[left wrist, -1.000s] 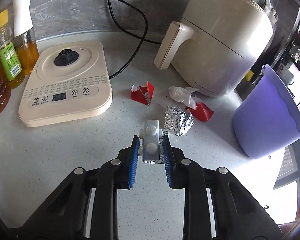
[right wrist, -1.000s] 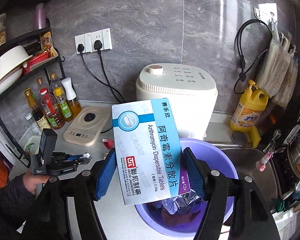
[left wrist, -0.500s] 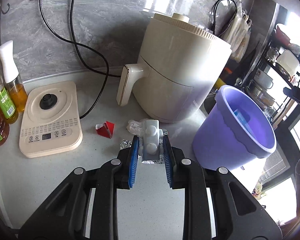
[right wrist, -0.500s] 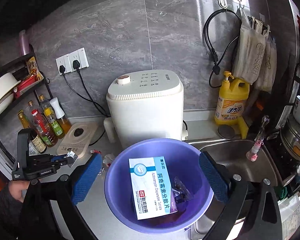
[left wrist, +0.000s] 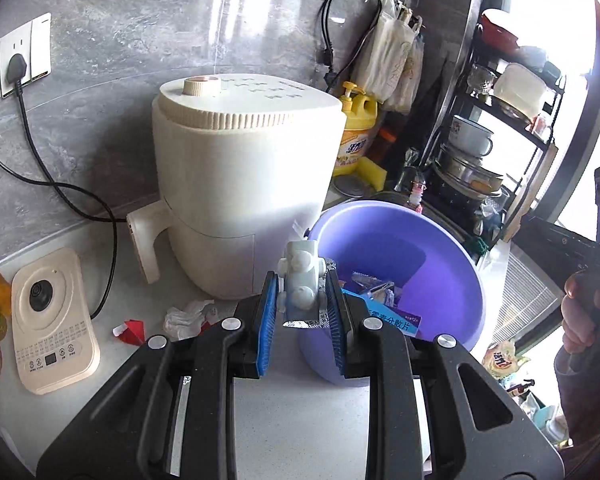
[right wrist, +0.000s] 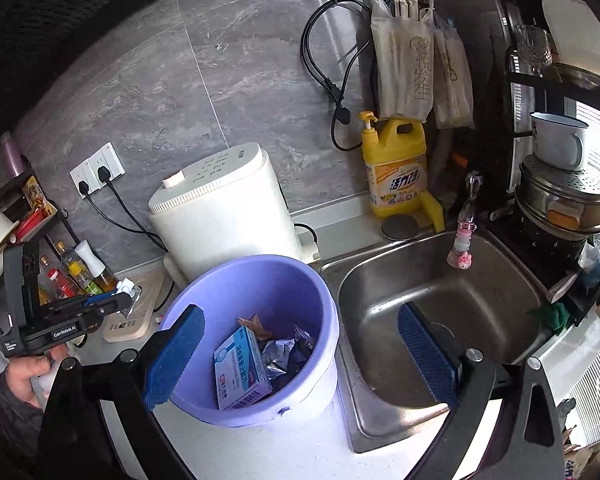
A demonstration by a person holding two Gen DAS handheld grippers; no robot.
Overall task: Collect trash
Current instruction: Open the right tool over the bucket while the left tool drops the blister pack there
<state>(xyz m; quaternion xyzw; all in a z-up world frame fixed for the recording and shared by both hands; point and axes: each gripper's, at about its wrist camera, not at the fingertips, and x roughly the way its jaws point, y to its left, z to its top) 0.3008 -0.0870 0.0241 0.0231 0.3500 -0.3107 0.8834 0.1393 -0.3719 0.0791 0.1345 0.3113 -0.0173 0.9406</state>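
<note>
Your left gripper (left wrist: 301, 300) has its fingers clenched on a white blister pack (left wrist: 301, 286) with foil backing, so that piece of trash is off the desk and sitting right at the near rim of the purple bucket (left wrist: 452, 280). From the right wrist view you can see that same gripper (right wrist: 126, 300) off to the left of the bucket (right wrist: 204, 296), pack poking out the front.

Your right gripper (right wrist: 300, 354) is released, fingers spread wide with nothing between them, hovering over the bucket's right side and the edge of the sink (right wrist: 500, 292).

Inside the bucket there's a blue and white medicine box (right wrist: 240, 368) leaning against the wall, plus crumpled foil (right wrist: 278, 354) and some wrappers next to it.

There's trash on the desk (left wrist: 300, 420) too: a crumpled white tissue (left wrist: 184, 316) and a small red scrap (left wrist: 134, 330), both in front of the air fryer (left wrist: 240, 184), left of the bucket. The kettle base (left wrist: 48, 320) sits further left, near the oil bottles.

The yellow detergent jug (right wrist: 396, 172) stands behind the sink by the wall.
</note>
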